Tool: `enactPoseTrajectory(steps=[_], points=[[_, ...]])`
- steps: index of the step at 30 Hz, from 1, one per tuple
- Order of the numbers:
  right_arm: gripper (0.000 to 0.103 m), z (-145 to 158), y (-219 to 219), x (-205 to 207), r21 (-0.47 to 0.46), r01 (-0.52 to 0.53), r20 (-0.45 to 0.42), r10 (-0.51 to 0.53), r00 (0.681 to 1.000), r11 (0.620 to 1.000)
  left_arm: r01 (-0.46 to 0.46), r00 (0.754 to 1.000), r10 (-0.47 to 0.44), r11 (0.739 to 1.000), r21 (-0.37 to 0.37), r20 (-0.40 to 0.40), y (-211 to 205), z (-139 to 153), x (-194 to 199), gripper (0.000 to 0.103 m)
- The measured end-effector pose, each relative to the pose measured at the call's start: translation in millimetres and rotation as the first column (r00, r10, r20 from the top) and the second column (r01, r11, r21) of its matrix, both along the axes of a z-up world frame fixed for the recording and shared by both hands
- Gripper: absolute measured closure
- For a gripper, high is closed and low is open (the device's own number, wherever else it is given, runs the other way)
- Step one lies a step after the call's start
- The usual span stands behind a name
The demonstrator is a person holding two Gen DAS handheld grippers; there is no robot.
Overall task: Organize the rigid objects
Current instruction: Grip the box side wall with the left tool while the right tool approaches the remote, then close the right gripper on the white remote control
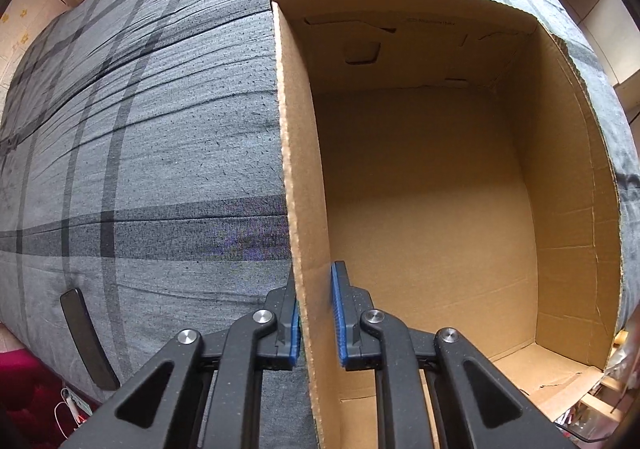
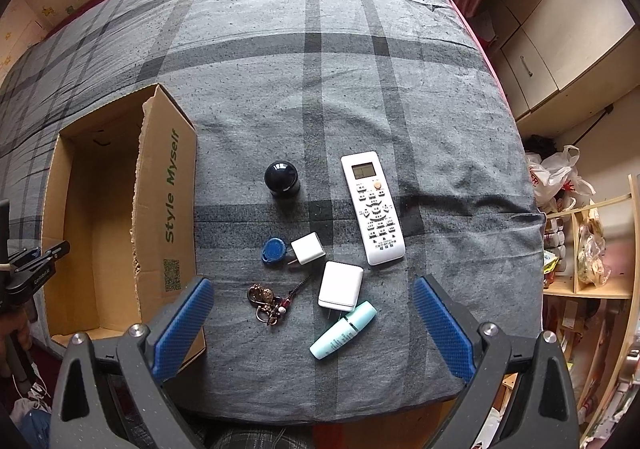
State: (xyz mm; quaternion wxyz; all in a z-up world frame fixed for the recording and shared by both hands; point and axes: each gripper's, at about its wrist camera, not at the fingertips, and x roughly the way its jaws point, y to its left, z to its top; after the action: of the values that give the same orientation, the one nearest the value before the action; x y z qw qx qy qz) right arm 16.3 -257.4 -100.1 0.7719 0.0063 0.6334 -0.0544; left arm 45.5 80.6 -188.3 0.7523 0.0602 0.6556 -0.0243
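Cardboard box [image 1: 432,185] sits open-topped on the grey plaid bedspread [image 1: 140,153], and the left gripper [image 1: 316,313] straddles its left wall: one blue pad outside, the other inside, w/ the cardboard edge between them. Jaws are narrowed around that wall; the outer pad looks to be against it, the inner pad shows a sliver of gap, so a firm pinch can't be confirmed. Box interior is bare brown cardboard. A dark flat strip [image 1: 88,341] lies on the bedspread well to the left, near the bed's edge.

From the right wrist view, the right gripper [image 2: 312,329] hovers above the bed w/ jaws spread wide, nothing between them. Ahead of it lie the loose items, all to the right of the box (printed "Style Myself" on its side):
- white remote [image 2: 373,209], upright lengthwise, farthest right
- black round-topped object [image 2: 282,178], nearest the far end
- blue round tag [image 2: 273,250] just beside a small white plug adapter [image 2: 307,248]
- larger white charger [image 2: 341,286], its prongs toward the camera, touching or nearly touching a pale teal tube [image 2: 343,330] lying tilted
- keychain [image 2: 269,302] w/ metal rings and a charm, left of the charger

The left gripper's body shows at that view's left edge, by the box's near corner.
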Motion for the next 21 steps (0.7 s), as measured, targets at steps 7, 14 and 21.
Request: enactPoseTrajectory(steps=[7,14,21], points=[[0.001,-19,-12,14,-0.016,0.005,-0.006,-0.006,1.0,1.0,-0.013,1.0,0.013,1.0,0.003,-0.007,0,2,0,0.089],[0.001,-49,-35,33,-0.036,0.008,-0.024,-0.009,1.0,0.999,-0.03,0.999,0.03,1.0,0.004,-0.011,3,1,1,0.089],[0.001,-84,-59,49,-0.063,-0.015,-0.066,0.01,0.998,0.998,-0.042,0.999,0.042,0.999,0.02,-0.01,-1,2,1,0.089]])
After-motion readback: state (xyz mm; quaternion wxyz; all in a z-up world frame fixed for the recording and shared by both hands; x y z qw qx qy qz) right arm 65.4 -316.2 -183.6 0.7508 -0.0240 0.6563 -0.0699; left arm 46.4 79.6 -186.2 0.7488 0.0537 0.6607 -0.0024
